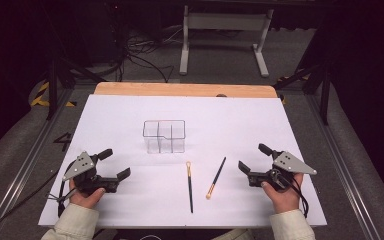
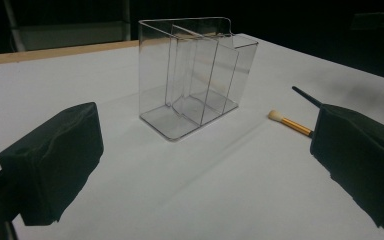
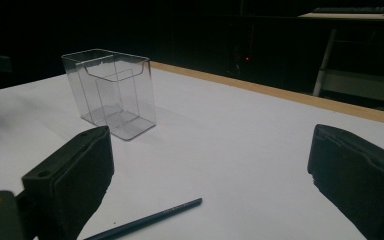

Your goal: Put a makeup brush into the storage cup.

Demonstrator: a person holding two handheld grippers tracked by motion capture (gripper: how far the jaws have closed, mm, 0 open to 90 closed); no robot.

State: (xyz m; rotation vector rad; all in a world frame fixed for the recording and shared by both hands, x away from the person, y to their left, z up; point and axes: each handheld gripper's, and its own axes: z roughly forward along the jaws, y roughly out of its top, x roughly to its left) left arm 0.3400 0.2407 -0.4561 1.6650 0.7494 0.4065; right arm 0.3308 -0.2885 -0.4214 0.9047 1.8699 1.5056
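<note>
Left tongs (image 1: 114, 163), right tongs (image 1: 252, 157) wide, empty-jawed; clear organizer (image 1: 164, 135) holds nothing.

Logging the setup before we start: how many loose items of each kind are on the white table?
Clear plastic divided organizer: 1
Slim black-handled makeup brushes with gold ferrules: 2
Total: 3

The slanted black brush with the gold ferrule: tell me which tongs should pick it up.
Right. The slanted black brush with the gold ferrule lies nearer the open right tongs. The other black and gold brush lies between it and the open left tongs.
</note>
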